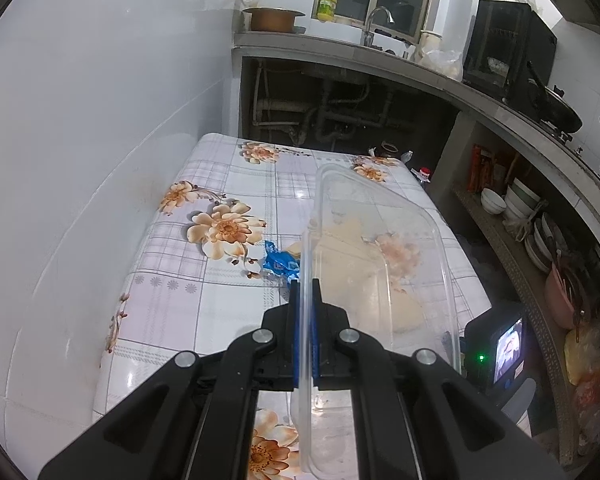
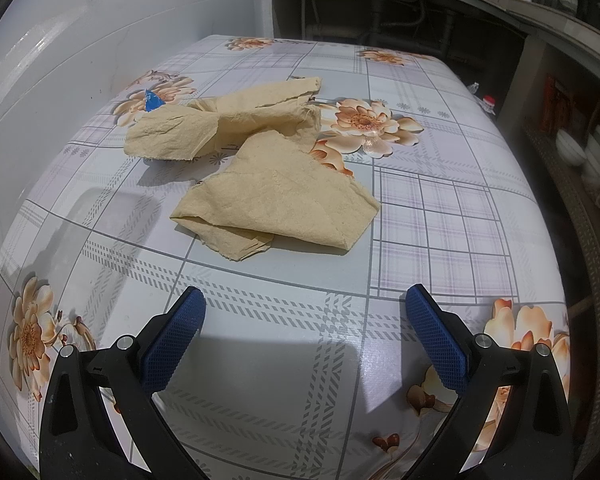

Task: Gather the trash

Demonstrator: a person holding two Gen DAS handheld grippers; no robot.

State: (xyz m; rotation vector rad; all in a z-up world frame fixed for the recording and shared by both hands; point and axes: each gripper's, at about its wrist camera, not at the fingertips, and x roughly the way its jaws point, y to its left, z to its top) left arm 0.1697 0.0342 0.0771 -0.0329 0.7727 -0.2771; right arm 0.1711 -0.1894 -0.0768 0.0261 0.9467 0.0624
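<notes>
Left tongs (image 1: 306, 292) pinch the thin rim of a clear plastic tub (image 1: 380, 240); right tongs (image 2: 304, 308) gape wide above crumpled beige napkins (image 2: 276, 204) on the glossy floral counter (image 2: 440, 220), blue wrapper (image 1: 280, 264) nearby.

No text can be read anywhere. The yellow bottle (image 1: 329, 5) at the upper middle of the left view carries a label and the blue wrapper (image 1: 281, 265) has print, both too blurred.

Table under a floral plaid oilcloth (image 2: 440, 208), two crumpled tan paper napkins (image 2: 276, 208) lying on it, blue wrapper scrap (image 2: 151, 101) beside them
</notes>
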